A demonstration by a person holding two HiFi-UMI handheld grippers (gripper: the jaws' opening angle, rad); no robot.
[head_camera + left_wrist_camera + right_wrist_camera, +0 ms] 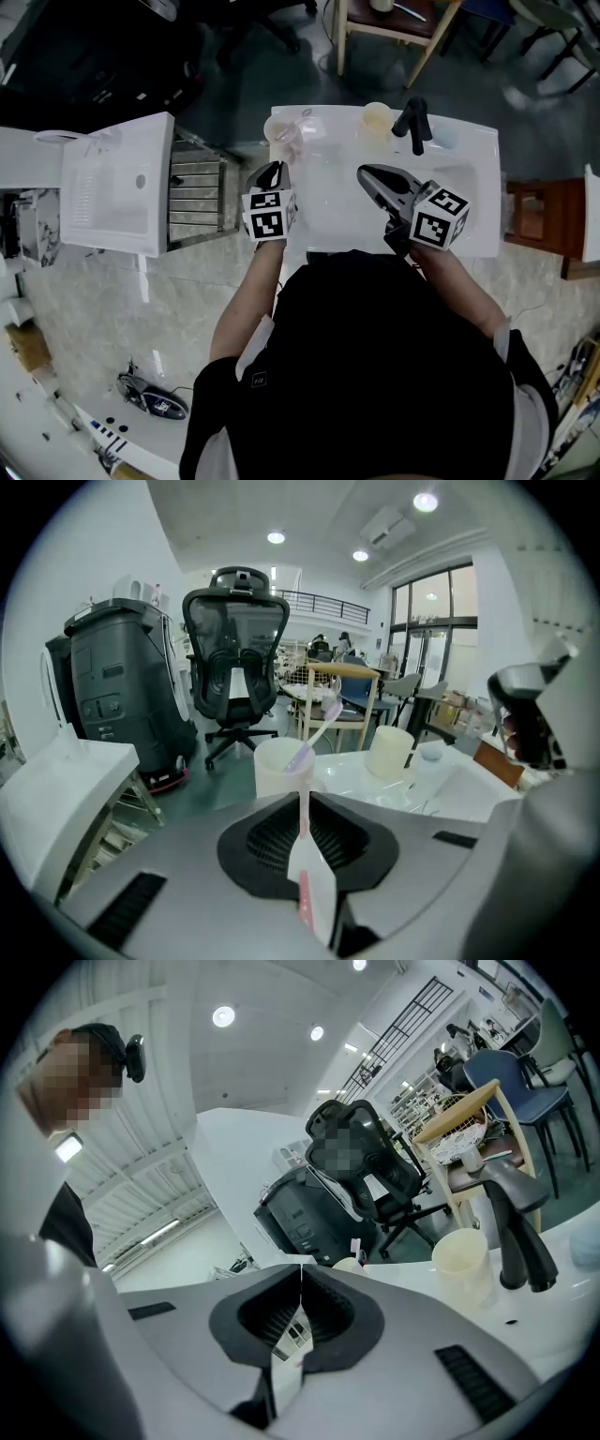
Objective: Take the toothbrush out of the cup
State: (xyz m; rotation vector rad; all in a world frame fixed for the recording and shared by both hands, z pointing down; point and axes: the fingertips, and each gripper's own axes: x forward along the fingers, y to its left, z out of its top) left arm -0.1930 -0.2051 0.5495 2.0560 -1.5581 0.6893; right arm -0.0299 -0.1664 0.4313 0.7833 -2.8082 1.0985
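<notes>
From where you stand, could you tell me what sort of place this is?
Likely an office or lab with a mock bathroom: a white washbasin with a black tap, and a black office chair beyond it.

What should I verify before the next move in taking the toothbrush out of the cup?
1. Grip: the left gripper is closed on the toothbrush handle: ok.
2. Toothbrush fully clear of the cup: cannot tell; they overlap in the left gripper view.
3. Cup upright on the sink: ok.
4. The right gripper is shut, empty and away from the cup: ok.
5. The faucet and second cup stand off to the right of the toothbrush: ok.
</notes>
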